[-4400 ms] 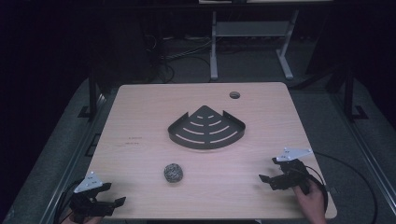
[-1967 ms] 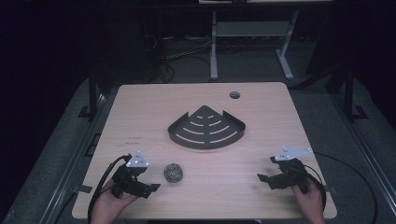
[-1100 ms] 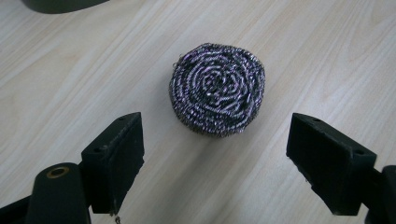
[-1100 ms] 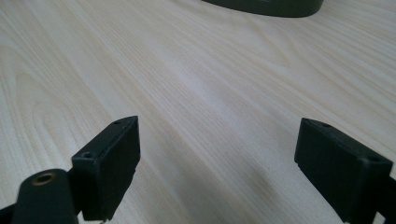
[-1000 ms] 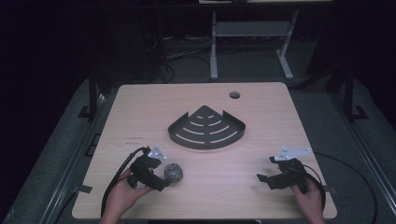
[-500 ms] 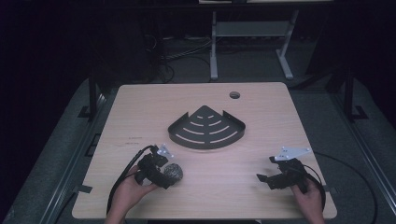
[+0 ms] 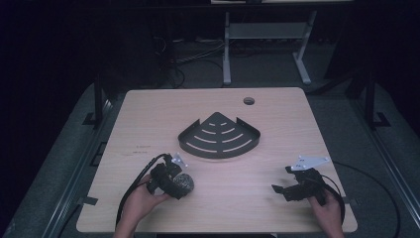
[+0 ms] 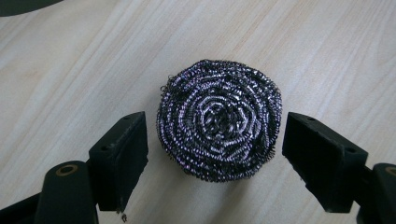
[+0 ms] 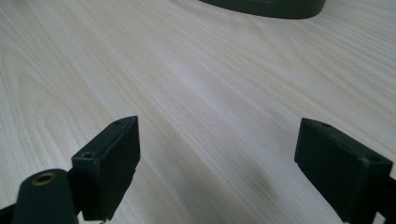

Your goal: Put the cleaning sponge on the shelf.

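A round steel-wool scourer (image 7: 185,182) lies on the wooden table (image 7: 148,124) near its front left. My left gripper (image 7: 181,185) reaches it from the left, and its jaws have just been closing around it. In the left gripper view the scourer (image 8: 219,126) sits between the two black pads (image 8: 122,154); the left pad stands a sliver clear and the right one is at its edge, so the left gripper (image 8: 215,122) is still open. My right gripper (image 7: 281,179) rests open at the front right, and between the jaws of the right gripper (image 9: 219,125) there is bare wood.
A black fan-shaped corner rack (image 7: 219,139) with slots lies at the table's middle; its edge (image 9: 266,7) shows at the top of the right gripper view. A cable hole (image 7: 248,101) is at the back. Cables trail from both grippers over the front edge.
The left hand came in from the front left corner to the scourer and set its jaws around it, then narrowed them. The right hand and gripper stayed where they were.
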`<state>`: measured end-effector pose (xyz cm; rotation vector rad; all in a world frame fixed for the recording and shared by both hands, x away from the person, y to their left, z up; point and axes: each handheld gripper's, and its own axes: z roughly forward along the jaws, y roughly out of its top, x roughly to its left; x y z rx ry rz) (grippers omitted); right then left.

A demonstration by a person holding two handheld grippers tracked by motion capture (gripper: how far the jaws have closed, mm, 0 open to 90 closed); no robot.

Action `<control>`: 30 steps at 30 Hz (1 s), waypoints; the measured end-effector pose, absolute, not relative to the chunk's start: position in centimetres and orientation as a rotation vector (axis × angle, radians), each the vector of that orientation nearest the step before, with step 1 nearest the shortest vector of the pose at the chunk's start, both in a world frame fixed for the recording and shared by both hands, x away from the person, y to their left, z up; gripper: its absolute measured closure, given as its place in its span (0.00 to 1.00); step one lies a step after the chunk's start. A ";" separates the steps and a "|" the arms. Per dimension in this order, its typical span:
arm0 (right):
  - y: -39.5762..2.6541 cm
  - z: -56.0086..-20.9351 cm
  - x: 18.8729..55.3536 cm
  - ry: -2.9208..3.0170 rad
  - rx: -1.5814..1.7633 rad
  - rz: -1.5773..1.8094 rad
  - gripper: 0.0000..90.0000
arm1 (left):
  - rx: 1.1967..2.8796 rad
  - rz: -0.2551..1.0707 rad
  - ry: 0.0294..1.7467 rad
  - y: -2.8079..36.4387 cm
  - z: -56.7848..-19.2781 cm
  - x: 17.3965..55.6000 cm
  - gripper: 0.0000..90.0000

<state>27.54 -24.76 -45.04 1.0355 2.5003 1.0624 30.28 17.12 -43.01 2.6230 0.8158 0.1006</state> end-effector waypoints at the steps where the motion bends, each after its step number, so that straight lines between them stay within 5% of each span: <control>1: -24.8 -45.0 27.6 2.501 1.034 1.061 0.15 | 2.631 0.095 0.815 17.0 -43.2 30.4 0.25; 15: -24.9 -45.0 27.6 2.500 1.045 1.066 0.15 | 2.674 0.118 0.792 16.4 -43.3 30.7 0.37; 30: -24.8 -45.1 27.6 2.505 1.045 1.060 0.15 | 2.668 0.121 0.776 16.1 -42.1 31.3 0.38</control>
